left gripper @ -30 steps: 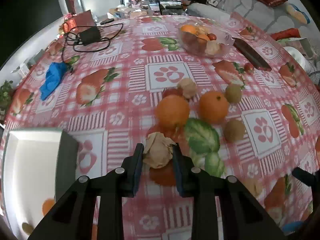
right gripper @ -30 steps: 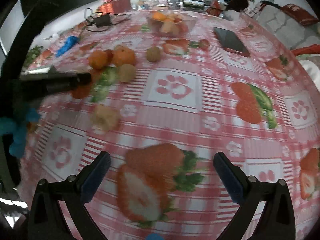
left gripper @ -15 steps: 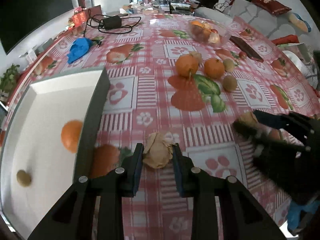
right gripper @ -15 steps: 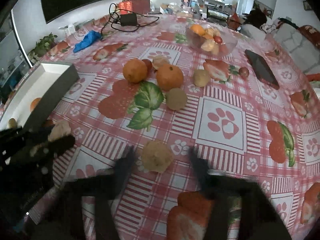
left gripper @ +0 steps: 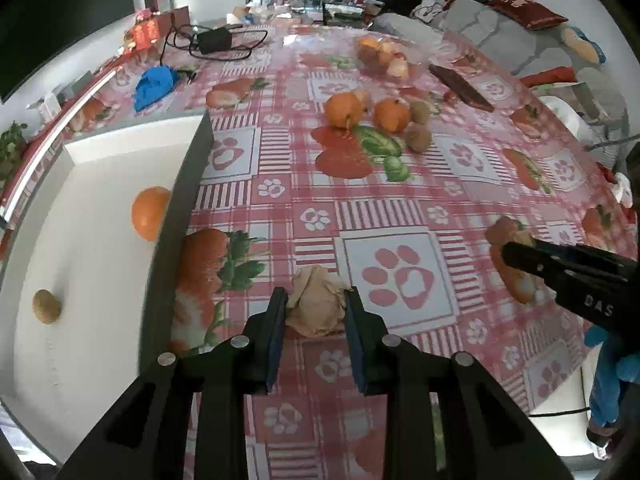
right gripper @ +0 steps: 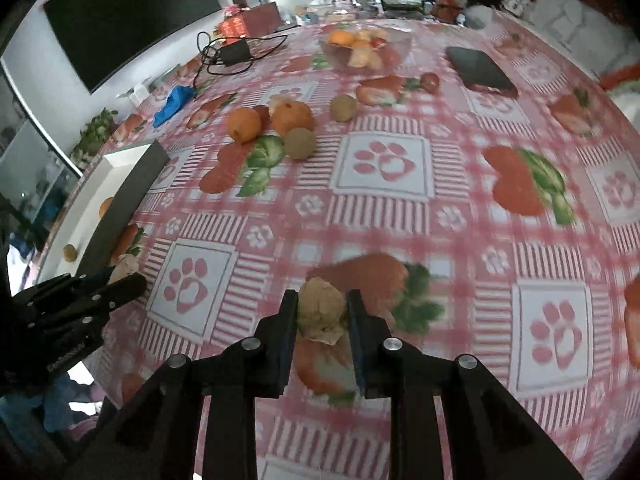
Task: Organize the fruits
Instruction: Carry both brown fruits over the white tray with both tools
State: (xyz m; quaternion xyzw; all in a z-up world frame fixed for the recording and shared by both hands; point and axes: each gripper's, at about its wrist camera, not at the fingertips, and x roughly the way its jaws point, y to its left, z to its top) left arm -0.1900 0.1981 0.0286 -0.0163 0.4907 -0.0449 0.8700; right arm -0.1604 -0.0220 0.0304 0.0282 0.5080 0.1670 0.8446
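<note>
your right gripper (right gripper: 322, 312) has just clamped a husked fruit (right gripper: 320, 308) above the tablecloth (right gripper: 384, 208); your left gripper (left gripper: 316, 312) still holds another papery-husked fruit (left gripper: 316, 304), now beside the white tray (left gripper: 100, 216).

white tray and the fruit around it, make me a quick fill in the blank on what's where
1. The white tray holds one orange and one ____.
2. The left gripper is shut on a papery ____ fruit.
3. Loose on the tablecloth lie ____ oranges, side by side.
4. The right gripper is ____ on a similar husked fruit.

Missing words: kiwi; husked; two; shut
</note>
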